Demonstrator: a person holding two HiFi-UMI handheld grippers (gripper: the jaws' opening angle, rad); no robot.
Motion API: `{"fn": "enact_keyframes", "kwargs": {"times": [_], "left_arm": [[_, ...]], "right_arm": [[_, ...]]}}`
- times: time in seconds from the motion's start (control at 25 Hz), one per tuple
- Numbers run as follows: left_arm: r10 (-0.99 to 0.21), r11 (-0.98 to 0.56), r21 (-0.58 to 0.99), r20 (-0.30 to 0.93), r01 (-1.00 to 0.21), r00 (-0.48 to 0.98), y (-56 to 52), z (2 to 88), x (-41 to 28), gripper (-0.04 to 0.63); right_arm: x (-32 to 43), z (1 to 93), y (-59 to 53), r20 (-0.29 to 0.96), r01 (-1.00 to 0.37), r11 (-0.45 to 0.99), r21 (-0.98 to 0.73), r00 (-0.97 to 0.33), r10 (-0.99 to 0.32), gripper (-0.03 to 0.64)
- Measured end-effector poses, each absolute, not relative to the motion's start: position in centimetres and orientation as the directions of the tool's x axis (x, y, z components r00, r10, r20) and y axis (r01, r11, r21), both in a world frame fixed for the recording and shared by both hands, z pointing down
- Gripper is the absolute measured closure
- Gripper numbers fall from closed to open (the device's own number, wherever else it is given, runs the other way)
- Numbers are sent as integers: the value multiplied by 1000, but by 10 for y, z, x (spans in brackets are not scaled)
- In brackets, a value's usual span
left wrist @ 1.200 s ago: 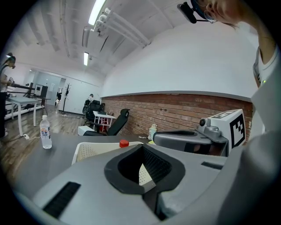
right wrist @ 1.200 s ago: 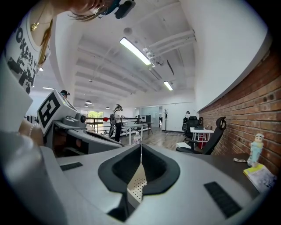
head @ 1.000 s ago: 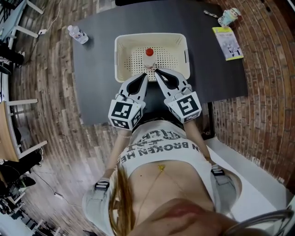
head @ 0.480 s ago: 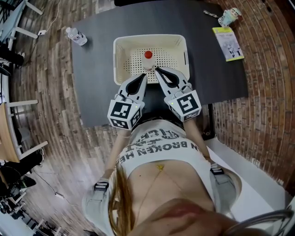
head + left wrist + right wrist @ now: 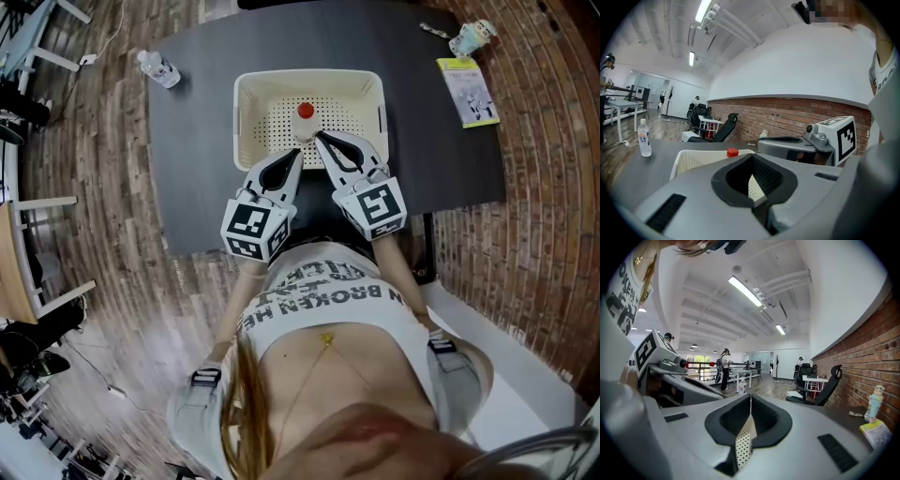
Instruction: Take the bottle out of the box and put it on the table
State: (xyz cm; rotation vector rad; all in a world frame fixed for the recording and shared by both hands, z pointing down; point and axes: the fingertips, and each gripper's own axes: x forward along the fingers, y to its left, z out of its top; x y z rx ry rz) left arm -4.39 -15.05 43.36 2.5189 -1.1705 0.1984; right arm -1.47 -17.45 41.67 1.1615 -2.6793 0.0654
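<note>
A clear bottle with a red cap (image 5: 305,112) stands upright in the white perforated box (image 5: 251,112) on the dark table (image 5: 192,150). Both grippers hover side by side at the box's near rim, just short of the bottle. My left gripper (image 5: 298,153) is shut with nothing in it, and so is my right gripper (image 5: 319,138). In the left gripper view the red cap (image 5: 732,152) shows above the box rim (image 5: 691,159), past the shut left gripper (image 5: 752,155), with the right gripper's body (image 5: 806,143) alongside. In the right gripper view the right gripper (image 5: 750,396) has its jaws together, and the box's perforated wall (image 5: 742,446) shows beneath them.
A second clear bottle (image 5: 157,68) lies at the table's far left corner. A yellow booklet (image 5: 469,91) and a small figurine (image 5: 469,37) sit at the far right. A brick wall runs to the right. The person's body is close behind the grippers.
</note>
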Motion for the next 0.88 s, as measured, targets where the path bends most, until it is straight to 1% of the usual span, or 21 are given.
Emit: {"fn": "enact_keyframes", "kwargs": {"times": [0.16,0.56,0.88], "left_arm": [[-708,-590,262,286,-764,645,-148,439,-45,595],[-705,-579,273,307,-769,640,-145,447,-48,595],[-713,-557,280,320,-782,623,-147,453,-57,595]], "right_arm": [[-15,426,-183,234,-731,680,60,-652,-721,606],[-14,465,-210,322,-738,672,61,-623,-713,606],[-17,476,-218,337,-743,667,56,-615,-713,605]]}}
